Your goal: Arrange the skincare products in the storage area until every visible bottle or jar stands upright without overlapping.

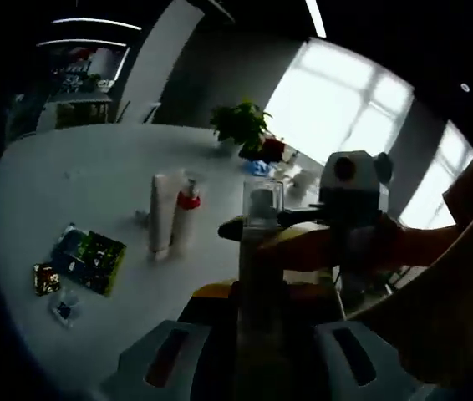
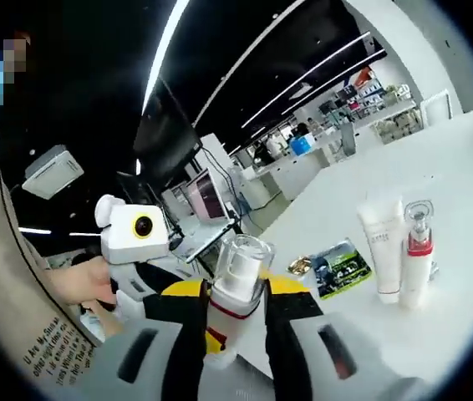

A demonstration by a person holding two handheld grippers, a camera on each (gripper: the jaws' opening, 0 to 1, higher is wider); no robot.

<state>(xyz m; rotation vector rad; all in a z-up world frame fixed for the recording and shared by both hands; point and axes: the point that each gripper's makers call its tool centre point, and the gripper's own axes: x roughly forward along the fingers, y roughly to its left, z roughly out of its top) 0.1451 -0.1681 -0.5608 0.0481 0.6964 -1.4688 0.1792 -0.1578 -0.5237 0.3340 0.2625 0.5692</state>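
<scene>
Two tools meet on one clear-capped spray bottle (image 2: 235,288): our right tool (image 2: 235,334) and our left tool (image 1: 253,351) both clench it above the white surface (image 1: 94,175). At two o'clock in the right gripper view, a white tube (image 2: 383,242) and red-collared pump bottle (image 2: 417,251) stand upright, touching.

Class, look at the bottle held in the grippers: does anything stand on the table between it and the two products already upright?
Nothing visible does. The spray bottle sits between the right gripper's jaws, and the white table is bare up to the upright tube and pump bottle. The sachets lie off to one side.
</scene>
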